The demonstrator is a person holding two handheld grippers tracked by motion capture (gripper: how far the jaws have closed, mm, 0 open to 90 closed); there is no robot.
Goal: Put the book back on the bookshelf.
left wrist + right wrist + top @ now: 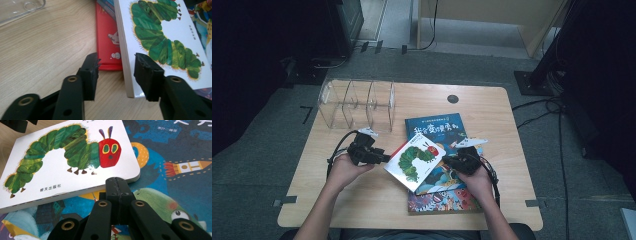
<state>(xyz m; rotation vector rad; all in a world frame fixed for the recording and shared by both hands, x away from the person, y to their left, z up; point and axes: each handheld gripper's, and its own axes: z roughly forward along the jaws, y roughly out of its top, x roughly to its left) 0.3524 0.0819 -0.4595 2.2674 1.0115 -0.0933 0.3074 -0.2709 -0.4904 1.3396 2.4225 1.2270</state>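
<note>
My left gripper (384, 158) sits at the left edge of the caterpillar book (415, 161). In the left gripper view the jaws stand apart, straddling the book's corner: the right pad is against the white cover, the left pad clear of the page edge with a gap, so nothing is clamped. That view also gives me a red book (108, 37) lying under the caterpillar book, which the high view hides.

My right gripper (448, 161) is at the book's right edge. In the right gripper view the jaws are pressed together with nothing between them, tips just beside the rounded corner near the red caterpillar head. I can't tell if they touch it.

The high view places things: the caterpillar book lies skewed on top of a blue book (437, 130), with a colourful book (444, 200) below it, all right of centre on the wooden table (362, 200). A clear plastic rack (357, 104) stands at the far left, well apart from the books; the left gripper view catches just its corner.
</note>
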